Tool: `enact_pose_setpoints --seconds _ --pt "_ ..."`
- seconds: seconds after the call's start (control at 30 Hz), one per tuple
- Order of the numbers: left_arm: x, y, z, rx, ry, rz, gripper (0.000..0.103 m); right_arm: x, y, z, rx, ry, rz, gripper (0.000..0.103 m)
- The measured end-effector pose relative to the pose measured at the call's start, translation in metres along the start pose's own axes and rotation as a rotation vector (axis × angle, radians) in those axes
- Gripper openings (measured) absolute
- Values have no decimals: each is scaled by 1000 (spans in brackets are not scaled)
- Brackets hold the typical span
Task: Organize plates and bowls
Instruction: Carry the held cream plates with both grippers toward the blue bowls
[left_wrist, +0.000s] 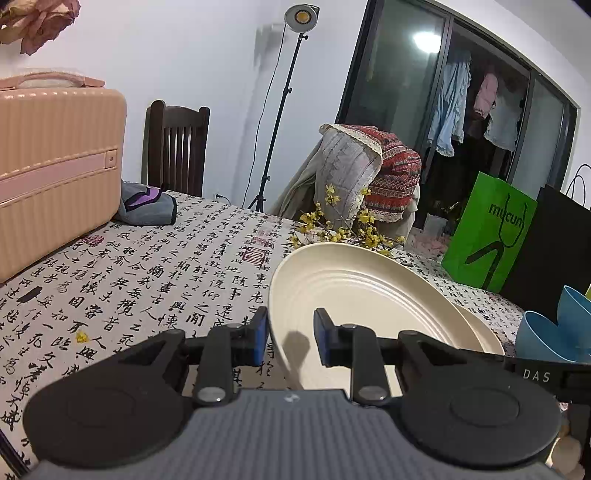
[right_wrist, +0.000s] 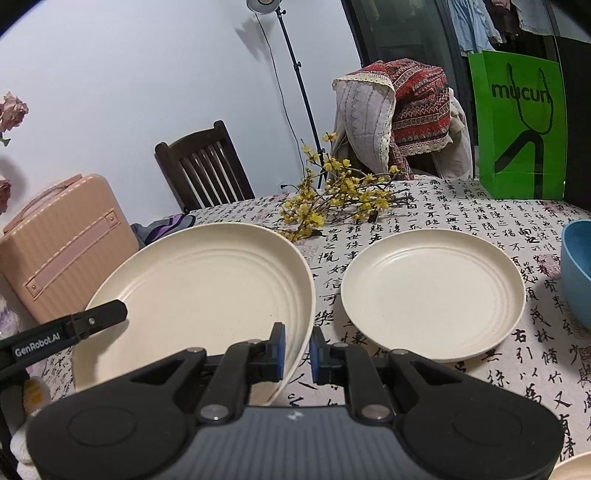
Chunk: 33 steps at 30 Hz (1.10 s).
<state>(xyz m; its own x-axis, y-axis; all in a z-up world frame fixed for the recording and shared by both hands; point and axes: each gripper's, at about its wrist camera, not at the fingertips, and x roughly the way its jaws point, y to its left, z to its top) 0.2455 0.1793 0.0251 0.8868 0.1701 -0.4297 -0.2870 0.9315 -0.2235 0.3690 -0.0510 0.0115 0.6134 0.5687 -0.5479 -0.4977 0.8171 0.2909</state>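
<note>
A large cream plate (left_wrist: 369, 288) (right_wrist: 207, 288) hangs tilted above the table, held by both grippers. My left gripper (left_wrist: 290, 325) is shut on its left rim, and its black finger (right_wrist: 110, 314) shows at that rim in the right wrist view. My right gripper (right_wrist: 297, 343) is shut on the plate's near right rim, and its arm (left_wrist: 535, 374) shows at the right of the left wrist view. A second cream plate (right_wrist: 432, 291) (left_wrist: 484, 332) lies flat on the tablecloth to the right. Blue bowls (left_wrist: 546, 332) (right_wrist: 578, 269) stand further right.
A pink suitcase (left_wrist: 55, 166) (right_wrist: 66, 251) stands on the table's left side beside a grey pouch (left_wrist: 147, 206). A yellow flower branch (right_wrist: 332, 199) lies behind the plates. A green paper bag (right_wrist: 521, 125) stands at the back right. Chairs and a lamp stand are beyond the table.
</note>
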Motion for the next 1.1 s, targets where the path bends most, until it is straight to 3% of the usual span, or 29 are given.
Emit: enact_pose_setpoints --seconds 1.1 --pt "-43 -23 -18 27 -20 -15 26 -50 -10 -26 28 -34 -3 14"
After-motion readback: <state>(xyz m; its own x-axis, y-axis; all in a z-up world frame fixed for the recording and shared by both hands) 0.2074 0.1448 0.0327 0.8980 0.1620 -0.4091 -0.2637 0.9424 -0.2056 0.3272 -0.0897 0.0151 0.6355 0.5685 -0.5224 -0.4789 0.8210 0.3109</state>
